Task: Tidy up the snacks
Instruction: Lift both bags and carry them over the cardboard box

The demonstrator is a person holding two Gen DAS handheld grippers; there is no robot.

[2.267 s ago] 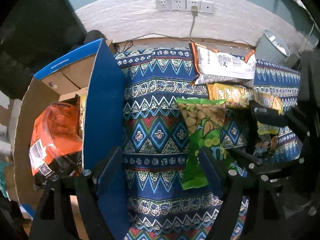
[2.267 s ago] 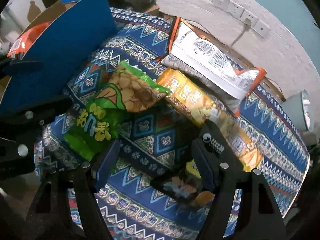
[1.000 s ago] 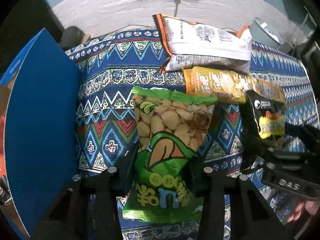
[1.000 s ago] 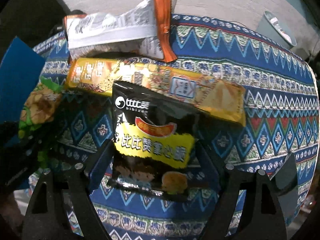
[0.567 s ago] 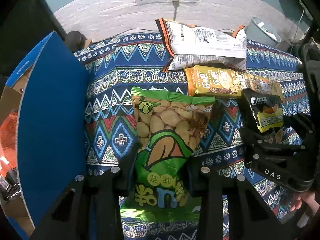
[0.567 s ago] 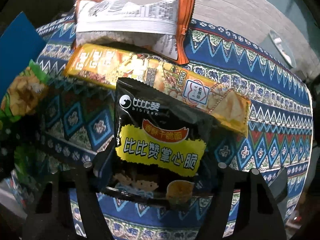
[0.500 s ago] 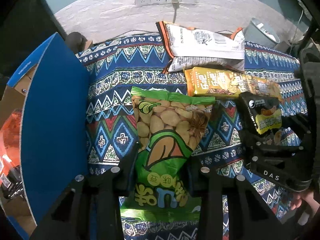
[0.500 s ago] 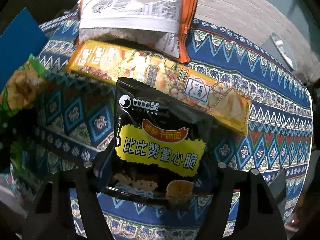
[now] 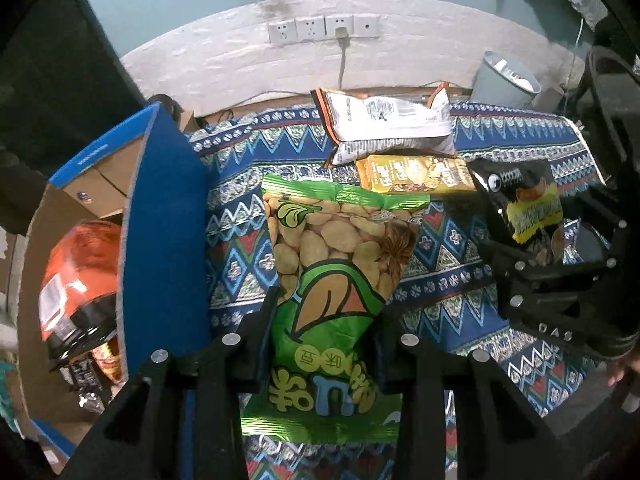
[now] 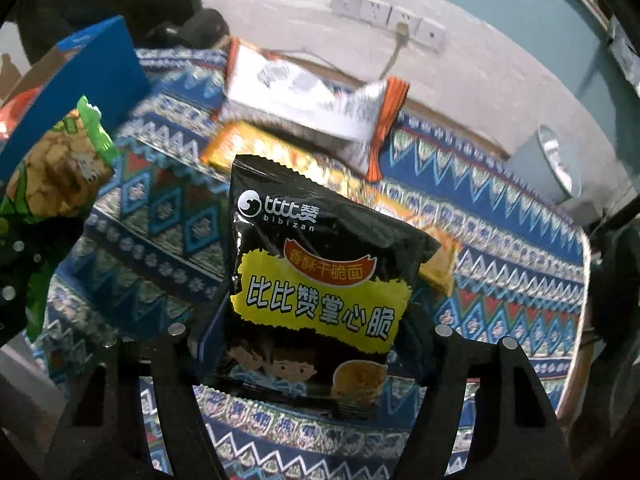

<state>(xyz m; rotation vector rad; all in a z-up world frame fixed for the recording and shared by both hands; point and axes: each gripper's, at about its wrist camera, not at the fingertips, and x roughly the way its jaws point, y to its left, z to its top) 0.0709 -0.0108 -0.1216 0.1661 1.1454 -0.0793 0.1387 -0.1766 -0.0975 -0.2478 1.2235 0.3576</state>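
We see the left gripper (image 9: 324,320) closed on the green bean bag (image 9: 332,280), fingers pinching its lower half from both sides. The bag is glossy green, with a clear window of pale beans up top, an orange leaf shape in the middle, yellow characters upside down near us and a crimped top edge at the far end. It stands raised above the patterned tablecloth (image 9: 448,280).

The right gripper (image 10: 312,344) is clamped on the black noodle pack (image 10: 320,280), fingers at its lower sides. The pack is black with a white "bibizan" logo, a red banner, a yellow panel with bold black characters, cartoon kids and a round noodle cake at the bottom. It is held up off the cloth, slightly tilted. In the left view we see the same pack at the right, in that gripper (image 9: 536,248).

On the far side of the cloth lies the white-and-orange bag (image 9: 388,124), printed back up. Just near of it and touching is the long yellow snack pack (image 9: 416,174), flat.

At the left stands the blue cardboard box (image 9: 164,232), open, with brown inside walls. The orange bag (image 9: 76,280) sits in it, with a smaller pack below that we cannot identify.

Far right, a grey bin (image 9: 504,80). Wall sockets (image 9: 324,28) sit on the far wall, with one plug in.
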